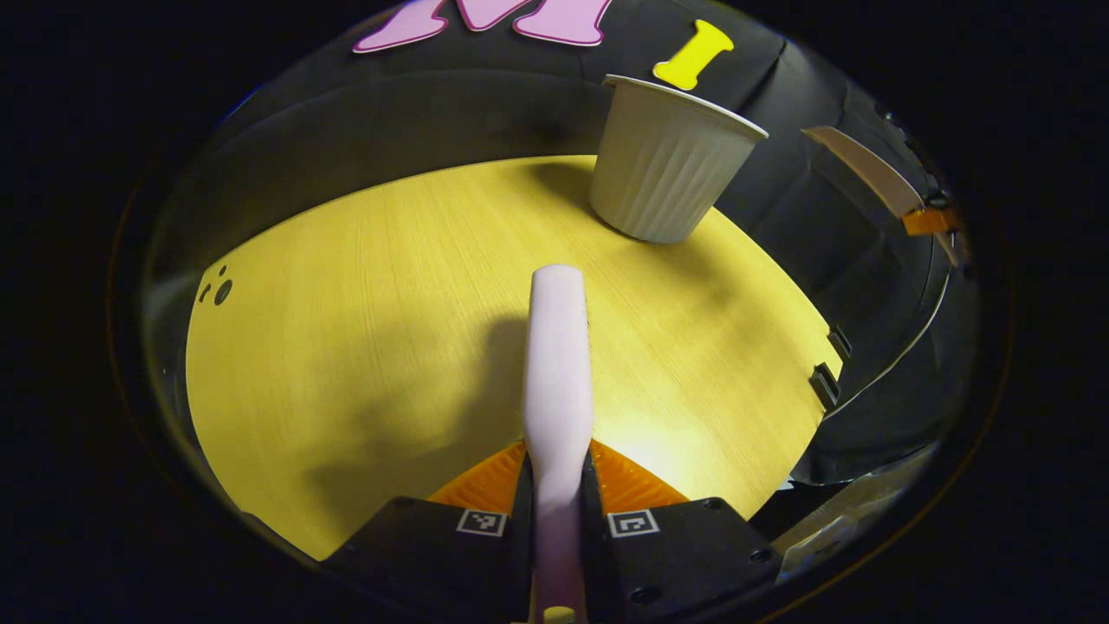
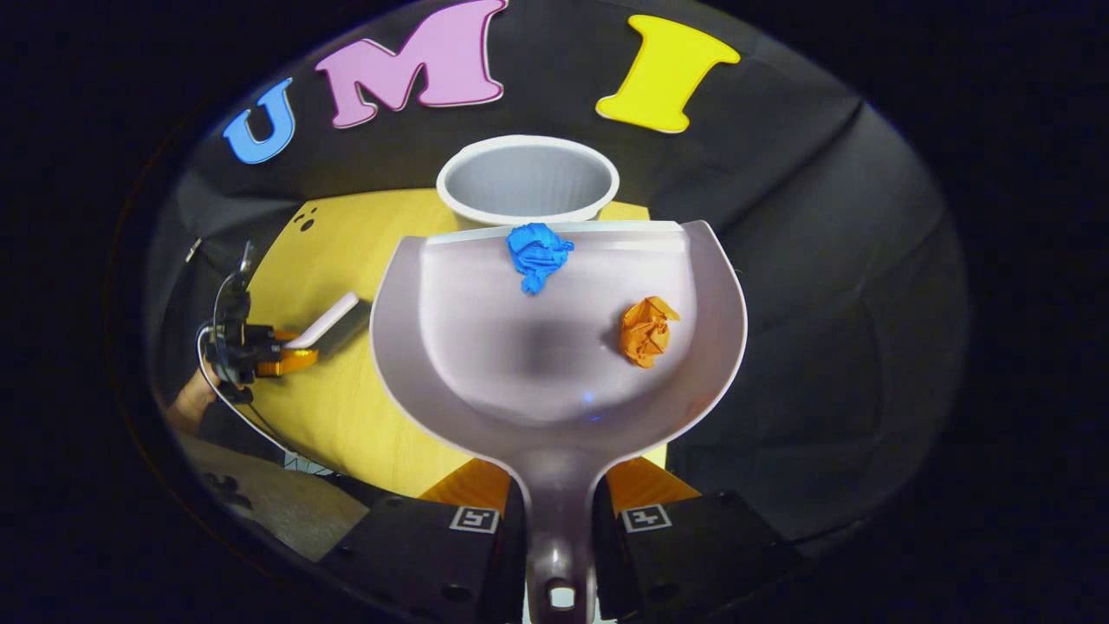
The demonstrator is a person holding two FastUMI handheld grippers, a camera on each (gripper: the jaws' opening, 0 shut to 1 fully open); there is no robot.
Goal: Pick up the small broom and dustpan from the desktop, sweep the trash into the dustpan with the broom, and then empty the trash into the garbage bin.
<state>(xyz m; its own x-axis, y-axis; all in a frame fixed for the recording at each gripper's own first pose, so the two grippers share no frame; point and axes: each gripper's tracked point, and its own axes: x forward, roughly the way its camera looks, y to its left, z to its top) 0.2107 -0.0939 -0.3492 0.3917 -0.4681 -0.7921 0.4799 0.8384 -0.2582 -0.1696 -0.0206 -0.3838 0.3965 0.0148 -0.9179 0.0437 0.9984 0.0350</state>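
Here, right tongs [image 2: 559, 507] clench the smooth dustpan [image 2: 554, 347] bearing 2 crumpled paper wads [image 2: 539, 256]; left tongs [image 1: 557, 485] clench the broom [image 1: 557, 364].

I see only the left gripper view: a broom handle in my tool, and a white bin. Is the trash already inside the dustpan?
Observer: Yes. Two crumpled paper balls lie in the dustpan: a blue ball and an orange ball.
Operator: How near is it to the bin?
Observer: The blue ball lies at the pan's front lip, and the open rim of the bin shows just beyond that lip.
Operator: And my broom?
Observer: The broom, in the left tool, is beside the pan, not in it.
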